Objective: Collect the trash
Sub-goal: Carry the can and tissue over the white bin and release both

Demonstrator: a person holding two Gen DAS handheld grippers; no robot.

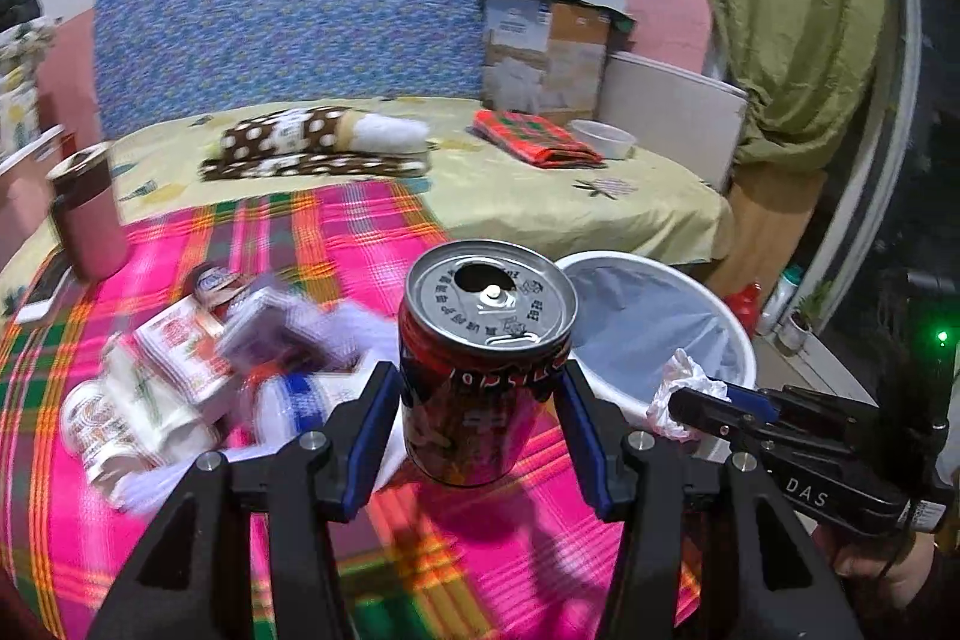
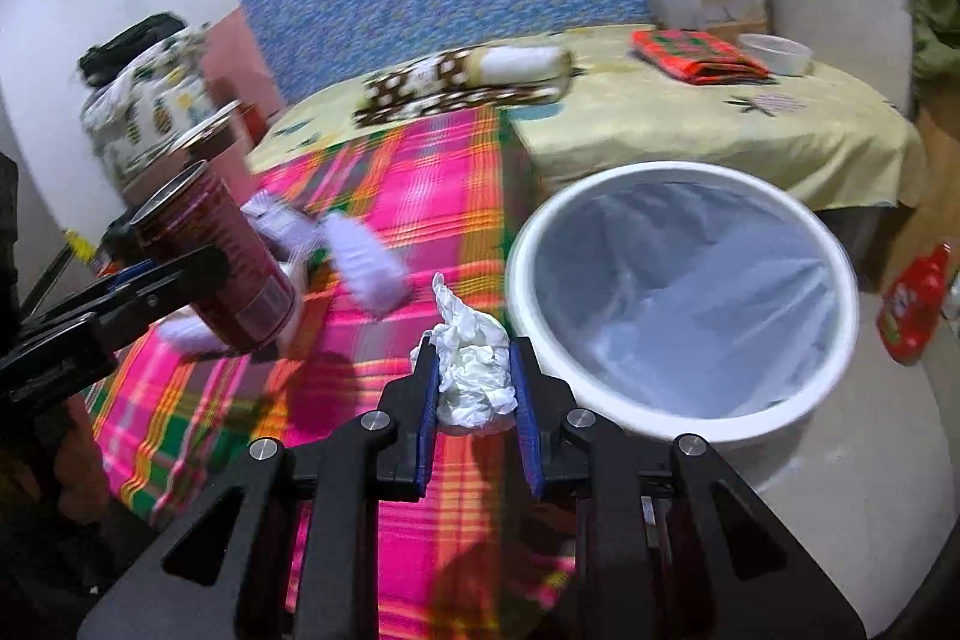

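Observation:
My left gripper (image 1: 480,388) is shut on a red drink can (image 1: 480,370) with an open top, held upright above the pink plaid cloth (image 1: 372,232). The can also shows in the right wrist view (image 2: 228,262), tilted, at the left. My right gripper (image 2: 474,376) is shut on a crumpled white tissue (image 2: 474,370), just left of the white trash bin (image 2: 684,292) with a pale liner. In the left wrist view the right gripper (image 1: 690,400) with the tissue (image 1: 678,388) is at the bin's (image 1: 660,316) near rim. More trash (image 1: 180,358) lies in a pile: cartons, wrappers, a can.
A maroon cup (image 1: 87,214) and a phone (image 1: 45,292) sit at the cloth's left. A spotted blanket (image 1: 312,142), a folded red cloth (image 1: 534,136) and a white bowl (image 1: 603,136) lie on the yellow bedsheet. A red bottle (image 2: 912,304) lies on the floor right of the bin.

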